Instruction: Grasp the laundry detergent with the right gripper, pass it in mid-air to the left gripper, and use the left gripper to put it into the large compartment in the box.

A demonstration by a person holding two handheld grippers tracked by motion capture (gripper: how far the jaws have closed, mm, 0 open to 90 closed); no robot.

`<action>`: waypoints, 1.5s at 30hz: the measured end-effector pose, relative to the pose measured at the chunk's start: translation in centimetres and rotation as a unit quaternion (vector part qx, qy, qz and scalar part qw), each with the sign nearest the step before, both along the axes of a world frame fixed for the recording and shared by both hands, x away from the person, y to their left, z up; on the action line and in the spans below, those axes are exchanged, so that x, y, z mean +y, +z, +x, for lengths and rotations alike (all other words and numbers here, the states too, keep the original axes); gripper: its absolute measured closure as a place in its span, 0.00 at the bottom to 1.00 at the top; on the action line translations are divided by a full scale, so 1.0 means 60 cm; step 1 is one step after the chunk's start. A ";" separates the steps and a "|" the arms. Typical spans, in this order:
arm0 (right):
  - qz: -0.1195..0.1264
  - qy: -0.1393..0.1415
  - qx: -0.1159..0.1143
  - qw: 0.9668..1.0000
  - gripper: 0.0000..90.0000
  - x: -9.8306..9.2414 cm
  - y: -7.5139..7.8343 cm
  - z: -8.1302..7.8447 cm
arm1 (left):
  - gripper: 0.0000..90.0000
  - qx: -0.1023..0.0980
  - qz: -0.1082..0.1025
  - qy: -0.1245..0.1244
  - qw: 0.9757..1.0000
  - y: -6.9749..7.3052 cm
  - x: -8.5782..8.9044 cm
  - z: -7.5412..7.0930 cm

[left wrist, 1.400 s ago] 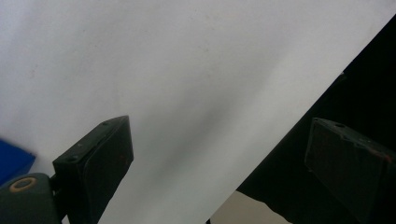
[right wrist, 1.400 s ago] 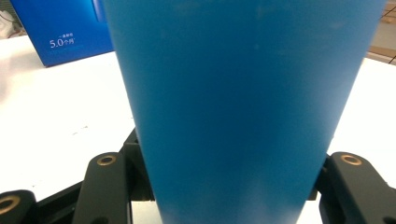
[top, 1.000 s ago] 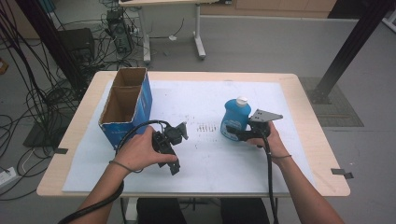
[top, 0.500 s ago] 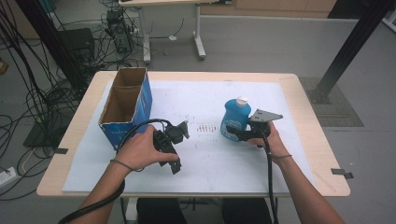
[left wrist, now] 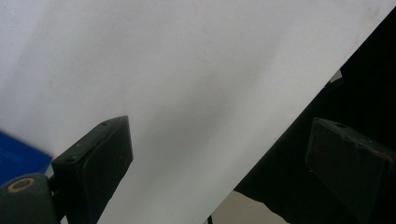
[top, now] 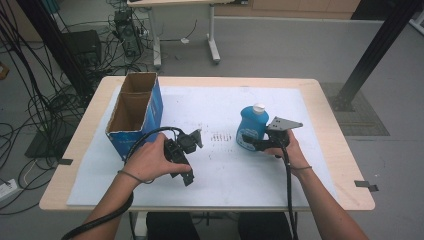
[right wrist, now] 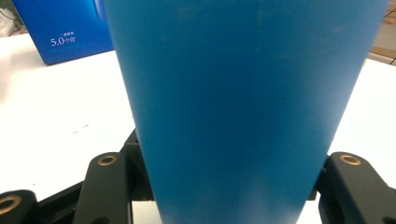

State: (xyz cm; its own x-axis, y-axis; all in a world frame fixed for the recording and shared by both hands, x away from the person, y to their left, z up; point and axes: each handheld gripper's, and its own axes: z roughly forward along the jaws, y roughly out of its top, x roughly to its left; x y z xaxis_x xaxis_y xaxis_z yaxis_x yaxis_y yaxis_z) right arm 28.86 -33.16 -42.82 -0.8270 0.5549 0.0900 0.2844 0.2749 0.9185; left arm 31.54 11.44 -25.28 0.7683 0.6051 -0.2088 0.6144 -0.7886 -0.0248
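Blue bottle (top: 251,127), upright between the right gripper (top: 250,143) pads and clamped low, should be lifted straight and kept vertical toward the box (top: 135,115); left gripper (top: 188,159) is held wide open, empty.

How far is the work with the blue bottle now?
Done: the right gripper has its jaws shut on the blue bottle. In hand: the bottle stands upright on the white mat, not lifted. Left, probably: carrying it to the open box. The left gripper waits open above the mat.
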 end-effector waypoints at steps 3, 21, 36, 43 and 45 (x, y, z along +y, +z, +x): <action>0.000 0.001 0.000 1.000 0.46 0.000 0.001 0.001 | 0.08 -0.001 0.001 -0.001 1.000 0.001 0.000 -0.001; -0.004 0.024 0.006 1.000 0.46 -0.003 0.015 0.004 | 0.09 -0.004 -0.012 -0.004 1.000 0.021 0.009 0.005; 0.008 0.057 0.014 0.998 0.46 -0.005 0.033 -0.005 | 0.08 -0.024 -0.026 -0.017 0.999 0.053 0.020 0.002; 0.011 0.086 0.021 0.996 0.46 -0.004 0.039 -0.005 | 0.08 -0.033 -0.035 -0.025 0.999 0.070 0.026 0.002; 0.013 0.093 0.023 0.995 0.46 -0.003 0.040 -0.005 | 0.08 -0.036 -0.037 -0.029 0.998 0.075 0.026 0.002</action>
State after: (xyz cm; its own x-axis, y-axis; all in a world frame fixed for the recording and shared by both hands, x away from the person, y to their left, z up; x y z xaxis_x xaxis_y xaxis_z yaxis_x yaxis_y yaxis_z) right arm 28.53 -33.35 -40.42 -0.9096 0.3903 0.1423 0.2725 0.3019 0.9135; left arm 31.68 13.03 -20.75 0.8166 0.5435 -0.1945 0.5650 -0.8215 0.0766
